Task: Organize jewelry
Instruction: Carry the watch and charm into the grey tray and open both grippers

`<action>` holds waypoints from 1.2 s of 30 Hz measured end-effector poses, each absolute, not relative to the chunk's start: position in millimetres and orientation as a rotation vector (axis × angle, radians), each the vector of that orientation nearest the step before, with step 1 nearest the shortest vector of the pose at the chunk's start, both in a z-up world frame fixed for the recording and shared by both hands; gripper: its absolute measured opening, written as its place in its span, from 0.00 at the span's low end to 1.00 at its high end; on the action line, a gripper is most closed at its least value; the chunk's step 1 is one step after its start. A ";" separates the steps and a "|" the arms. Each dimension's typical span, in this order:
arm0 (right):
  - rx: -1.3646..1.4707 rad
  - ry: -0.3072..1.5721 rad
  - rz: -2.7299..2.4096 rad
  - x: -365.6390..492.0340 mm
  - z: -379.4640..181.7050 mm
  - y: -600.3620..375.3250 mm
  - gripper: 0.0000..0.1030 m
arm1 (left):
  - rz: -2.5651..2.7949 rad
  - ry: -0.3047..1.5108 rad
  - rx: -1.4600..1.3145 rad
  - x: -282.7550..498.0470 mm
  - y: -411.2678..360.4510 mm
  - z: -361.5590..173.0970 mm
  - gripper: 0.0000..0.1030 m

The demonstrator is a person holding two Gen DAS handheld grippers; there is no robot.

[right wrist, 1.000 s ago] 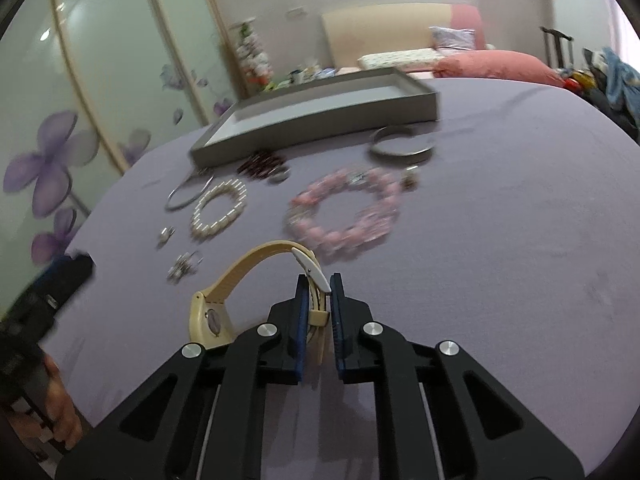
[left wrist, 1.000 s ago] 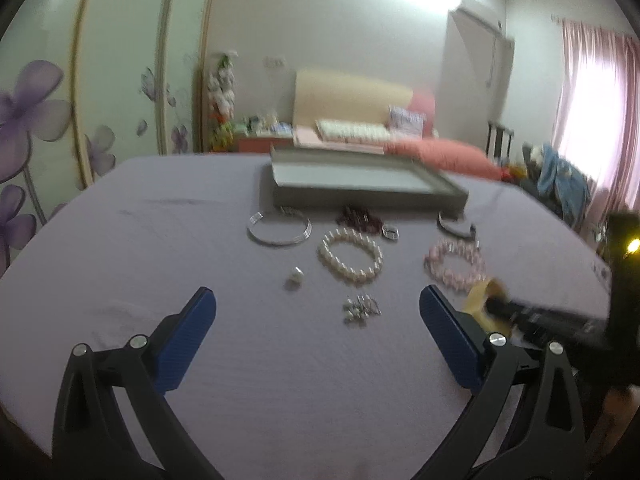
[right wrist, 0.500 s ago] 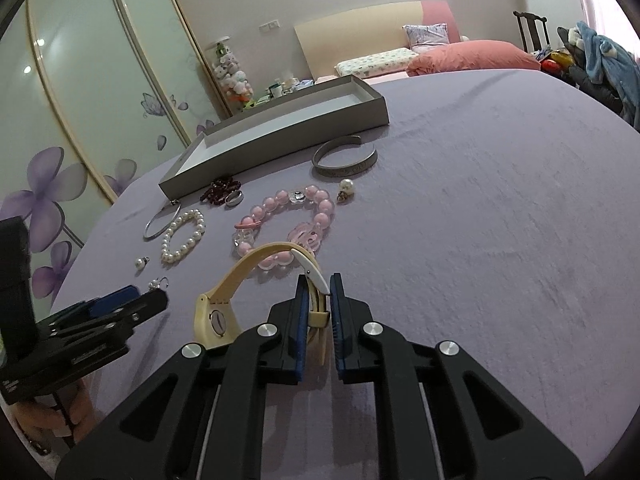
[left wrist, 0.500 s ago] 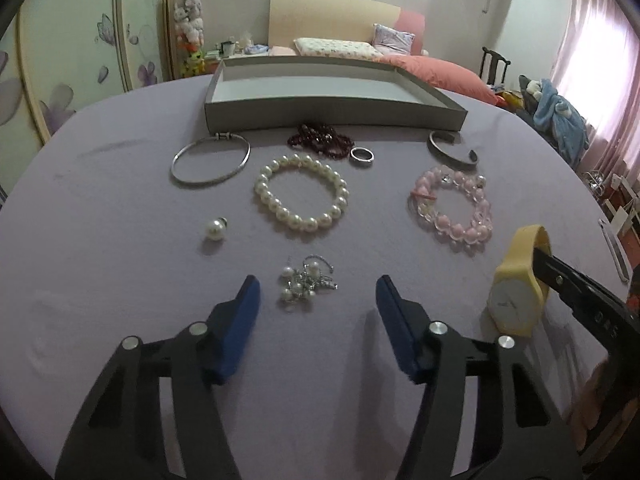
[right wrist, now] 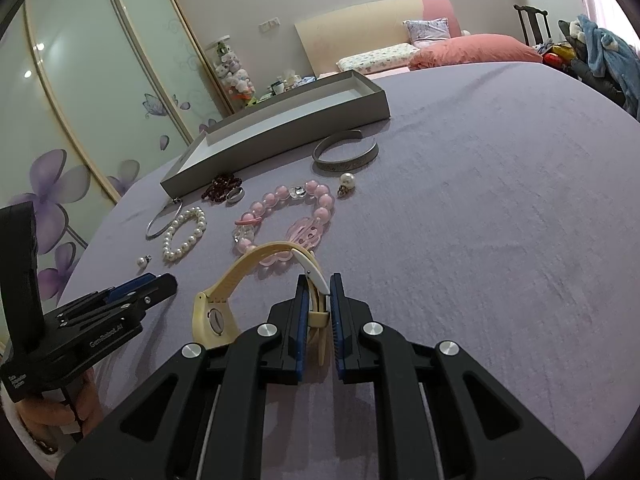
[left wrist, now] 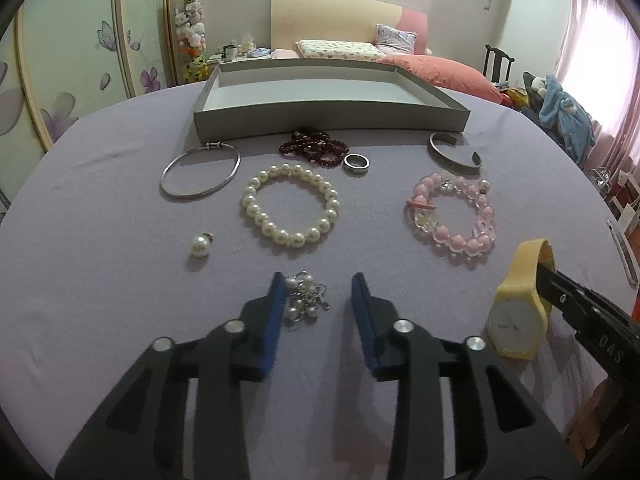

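On the purple cloth, a small cluster of pearl earrings [left wrist: 304, 300] lies between the blue pads of my left gripper [left wrist: 319, 285]. Its jaws are closing: the cluster sits against the left pad and the right pad stands clear of it. My right gripper [right wrist: 319, 282] is shut on the strap of a yellow watch [right wrist: 212, 312], holding it upright just above the cloth. The left wrist view shows that watch [left wrist: 516, 320] at the right. An empty grey tray [left wrist: 332, 120] lies at the far side of the table.
Between me and the tray lie a pearl bracelet [left wrist: 290, 240], a pink bead bracelet [left wrist: 472, 246], a silver bangle [left wrist: 192, 194], dark red beads [left wrist: 316, 146], a ring [left wrist: 356, 168], a cuff bangle [left wrist: 452, 158] and a single pearl earring [left wrist: 199, 246]. Another pearl earring [right wrist: 347, 180] lies beside the cuff.
My left gripper has come forward and down over the pearl earring cluster, and its jaws have narrowed from wide open. The right gripper keeps its hold on the watch.
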State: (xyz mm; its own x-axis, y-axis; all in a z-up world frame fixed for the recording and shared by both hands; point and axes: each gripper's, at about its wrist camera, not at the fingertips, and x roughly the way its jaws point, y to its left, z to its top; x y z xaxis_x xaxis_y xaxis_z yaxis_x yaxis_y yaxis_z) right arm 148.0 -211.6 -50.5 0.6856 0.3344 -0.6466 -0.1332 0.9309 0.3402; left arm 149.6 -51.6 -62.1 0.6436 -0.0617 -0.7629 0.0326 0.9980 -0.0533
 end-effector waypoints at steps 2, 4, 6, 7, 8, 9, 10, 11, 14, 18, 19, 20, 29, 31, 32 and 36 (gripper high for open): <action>0.276 0.774 0.266 148.0 -50.6 -211.6 0.11 | -0.049 0.867 -0.026 149.8 -52.9 -62.3 0.32; 0.277 0.774 0.266 148.0 -50.7 -211.6 0.11 | -0.039 0.862 -0.037 149.2 -49.6 -62.2 0.13; 0.278 0.774 0.267 148.1 -50.7 -211.7 0.11 | -0.061 0.861 -0.085 148.7 -41.5 -62.2 0.09; 0.278 0.773 0.267 148.0 -50.6 -211.6 0.11 | -0.073 0.858 -0.107 147.2 -37.4 -62.2 0.09; 0.277 0.771 0.269 147.7 -50.2 -211.2 0.11 | -0.077 0.854 -0.116 145.8 -35.0 -62.1 0.09; 0.277 0.769 0.272 146.9 -49.4 -211.5 0.11 | -0.084 0.845 -0.128 142.8 -32.3 -61.4 0.08; 0.276 0.766 0.274 146.7 -48.6 -211.6 0.11 | -0.093 0.838 -0.136 140.6 -30.5 -60.5 0.07; 0.275 0.762 0.277 146.4 -47.5 -211.5 0.11 | -0.100 0.829 -0.144 138.0 -28.8 -58.8 0.07; 0.268 0.741 0.285 144.7 -40.7 -211.8 0.11 | -0.110 0.779 -0.157 127.9 -22.0 -47.0 0.07; 0.258 0.692 0.298 143.1 -26.5 -212.3 0.11 | -0.103 0.696 -0.172 113.9 -10.7 -24.0 0.07; 0.255 0.683 0.299 142.9 -23.8 -212.4 0.11 | -0.102 0.679 -0.177 111.4 -7.8 -18.6 0.07; 0.252 0.677 0.301 143.3 -21.4 -212.6 0.11 | -0.100 0.665 -0.183 109.1 -5.3 -14.4 0.07; 0.209 0.613 0.289 152.3 3.1 -212.6 0.11 | -0.110 0.557 -0.218 99.8 8.5 16.3 0.07; 0.188 0.594 0.283 157.9 11.9 -213.1 0.11 | -0.112 0.535 -0.209 101.5 9.4 24.6 0.07; 0.180 0.586 0.282 159.4 15.5 -212.9 0.11 | -0.115 0.527 -0.208 103.5 10.5 28.7 0.07; 0.141 0.549 0.271 177.1 36.0 -214.8 0.11 | -0.134 0.489 -0.212 114.6 14.0 45.8 0.07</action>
State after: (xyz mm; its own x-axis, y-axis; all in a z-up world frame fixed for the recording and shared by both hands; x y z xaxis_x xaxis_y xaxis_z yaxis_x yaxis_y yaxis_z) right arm 177.1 -214.8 36.0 0.8188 0.2908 -0.4950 -0.2159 0.9549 0.2039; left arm 114.6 14.0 45.8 0.8747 -0.1783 -0.4507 0.0772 0.9693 -0.2336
